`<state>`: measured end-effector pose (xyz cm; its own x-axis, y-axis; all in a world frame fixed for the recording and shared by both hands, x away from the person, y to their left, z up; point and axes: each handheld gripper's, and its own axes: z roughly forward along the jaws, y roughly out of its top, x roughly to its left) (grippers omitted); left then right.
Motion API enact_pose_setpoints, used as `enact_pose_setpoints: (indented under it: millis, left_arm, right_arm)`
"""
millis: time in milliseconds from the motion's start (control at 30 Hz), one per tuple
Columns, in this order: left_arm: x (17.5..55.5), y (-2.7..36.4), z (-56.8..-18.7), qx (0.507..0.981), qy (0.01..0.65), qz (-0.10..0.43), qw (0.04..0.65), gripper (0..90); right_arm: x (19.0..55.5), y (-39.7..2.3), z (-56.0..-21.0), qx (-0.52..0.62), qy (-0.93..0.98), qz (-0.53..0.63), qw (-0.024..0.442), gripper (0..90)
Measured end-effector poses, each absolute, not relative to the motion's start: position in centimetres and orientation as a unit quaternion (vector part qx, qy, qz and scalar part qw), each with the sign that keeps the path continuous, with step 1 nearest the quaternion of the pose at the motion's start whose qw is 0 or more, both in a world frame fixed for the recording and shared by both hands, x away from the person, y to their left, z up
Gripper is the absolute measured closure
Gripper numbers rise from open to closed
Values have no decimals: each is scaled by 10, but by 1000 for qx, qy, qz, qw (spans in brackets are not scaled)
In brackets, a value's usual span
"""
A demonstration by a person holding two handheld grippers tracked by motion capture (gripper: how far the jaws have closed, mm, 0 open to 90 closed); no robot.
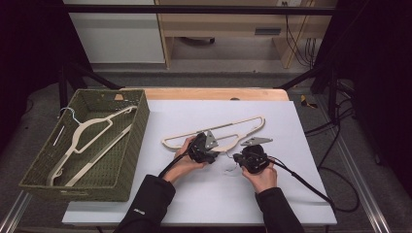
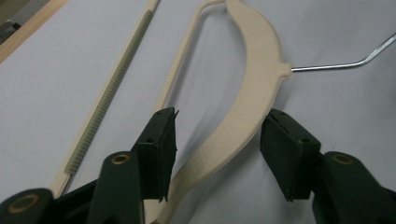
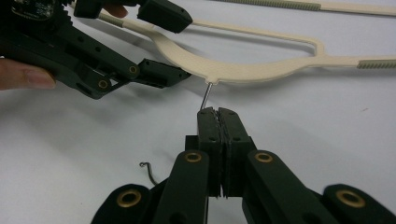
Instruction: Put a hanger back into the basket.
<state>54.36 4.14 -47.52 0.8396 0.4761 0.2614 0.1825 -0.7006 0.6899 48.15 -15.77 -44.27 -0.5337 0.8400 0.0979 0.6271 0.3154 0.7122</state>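
A cream plastic hanger (image 1: 228, 130) with a thin metal hook lies flat on the white sheet. My left gripper (image 2: 219, 140) straddles the hanger's curved shoulder (image 2: 252, 84). A pad stands on each side of the shoulder with a small gap, so it is open. In the right gripper view this left gripper (image 3: 184, 46) sits at the upper left, around the hanger (image 3: 261, 70). My right gripper (image 3: 218, 112) is shut on the hook wire just below the hanger's neck. The wire's curled end (image 3: 149, 170) pokes out beside it. Both hands meet mid-table, with the left gripper (image 1: 214, 150) and right gripper (image 1: 236, 158) close together.
A green woven basket (image 1: 131, 141) stands at the left with cream hangers (image 1: 92, 131) inside. The white sheet (image 1: 291, 184) covers the table, and a wooden edge (image 1: 214, 93) shows at the back. Cables trail off to the right.
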Motion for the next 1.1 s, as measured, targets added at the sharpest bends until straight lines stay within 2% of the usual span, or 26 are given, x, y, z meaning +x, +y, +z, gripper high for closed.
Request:
enact_pose_setpoints:
  millis: [100, 367, 533, 700, 833, 1100]
  left_arm:
    - [542, 39, -474, 903, 166, 214, 333, 558]
    - [540, 36, -469, 913, 140, 222, 313, 609]
    - [536, 36, -466, 915, 128, 228, 308, 648]
    - [533, 40, -458, 914, 120, 232, 310, 679]
    - [531, 46, -449, 909, 124, 232, 323, 703]
    - [532, 55, -437, 901, 144, 231, 338, 734]
  right_arm:
    - [481, -159, -441, 456, 799, 363, 148, 896]
    - [480, -160, -438, 451, 798, 373, 144, 880]
    - [475, -168, -427, 441, 784, 407, 159, 708]
    - [472, -187, -415, 433, 767, 433, 191, 584]
    - [473, -201, -415, 447, 756, 433, 201, 526]
    - [475, -211, -421, 450, 753, 429, 217, 307]
